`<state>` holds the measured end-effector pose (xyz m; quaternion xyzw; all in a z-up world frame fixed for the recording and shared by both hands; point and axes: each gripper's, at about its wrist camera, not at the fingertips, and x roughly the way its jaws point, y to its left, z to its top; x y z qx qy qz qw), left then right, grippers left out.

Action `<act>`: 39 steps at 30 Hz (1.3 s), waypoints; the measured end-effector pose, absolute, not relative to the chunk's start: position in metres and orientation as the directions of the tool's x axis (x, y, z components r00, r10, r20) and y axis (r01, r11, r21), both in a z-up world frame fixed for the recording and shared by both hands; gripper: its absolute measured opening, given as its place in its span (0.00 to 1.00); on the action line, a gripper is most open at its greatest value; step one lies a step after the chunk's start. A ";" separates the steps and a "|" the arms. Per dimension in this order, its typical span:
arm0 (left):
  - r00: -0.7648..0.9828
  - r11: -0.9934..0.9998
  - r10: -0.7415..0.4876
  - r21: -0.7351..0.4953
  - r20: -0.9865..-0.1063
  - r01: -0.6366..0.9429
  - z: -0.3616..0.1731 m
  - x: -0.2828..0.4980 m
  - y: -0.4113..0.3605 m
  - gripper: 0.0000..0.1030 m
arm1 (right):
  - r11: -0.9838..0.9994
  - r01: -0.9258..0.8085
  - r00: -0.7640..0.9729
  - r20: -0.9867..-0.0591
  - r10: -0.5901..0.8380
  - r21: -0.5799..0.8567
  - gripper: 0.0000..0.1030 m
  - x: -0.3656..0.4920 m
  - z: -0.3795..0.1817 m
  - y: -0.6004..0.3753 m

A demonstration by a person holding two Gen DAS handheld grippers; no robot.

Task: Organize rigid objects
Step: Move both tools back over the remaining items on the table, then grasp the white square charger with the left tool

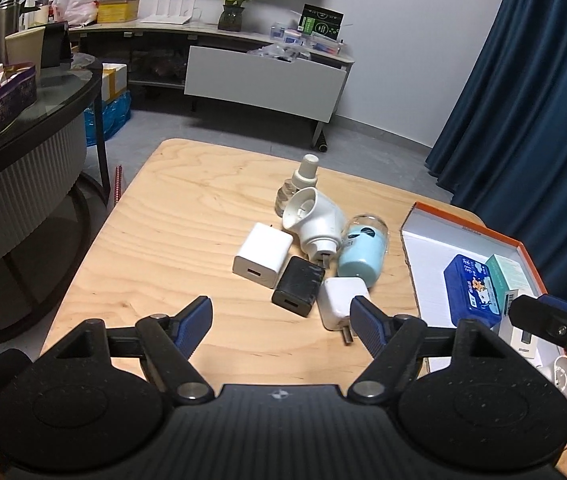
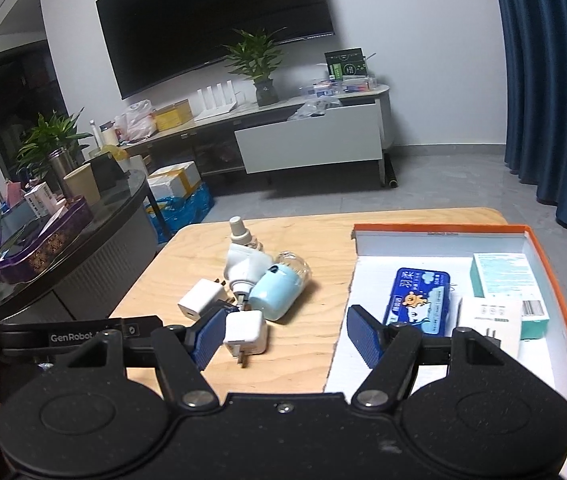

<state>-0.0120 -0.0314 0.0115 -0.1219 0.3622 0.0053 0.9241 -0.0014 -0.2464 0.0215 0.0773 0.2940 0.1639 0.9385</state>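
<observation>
On the wooden table point(image 1: 171, 208) lies a cluster: a white charger point(image 1: 261, 260), a black charger point(image 1: 297, 286), a pronged white charger point(image 1: 341, 302), a white plug-in heater point(image 1: 315, 220), a small bottle point(image 1: 297, 184) and a light-blue cylinder point(image 1: 363, 252). My left gripper point(image 1: 279, 316) is open just short of the black charger, its pads touching nothing. My right gripper point(image 2: 285, 332) is open across the left edge of the orange-rimmed box point(image 2: 443, 229), with the pronged white charger point(image 2: 245, 334) beside its left finger. The box holds a blue tin point(image 2: 421, 300), a teal carton point(image 2: 507, 276) and a white carton point(image 2: 491, 320).
A dark round glass-topped table point(image 1: 43, 96) with boxes stands at the left. A white TV cabinet point(image 1: 263, 76) runs along the far wall, and a blue curtain point(image 1: 523, 100) hangs at the right. Bare wood shows on the table's left half.
</observation>
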 end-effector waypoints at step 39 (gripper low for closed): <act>0.688 0.993 -0.041 -0.107 -0.725 -0.053 -0.018 0.060 -0.010 0.76 | 0.934 -0.258 0.748 -0.561 0.354 0.245 0.78 0.022 0.000 -0.237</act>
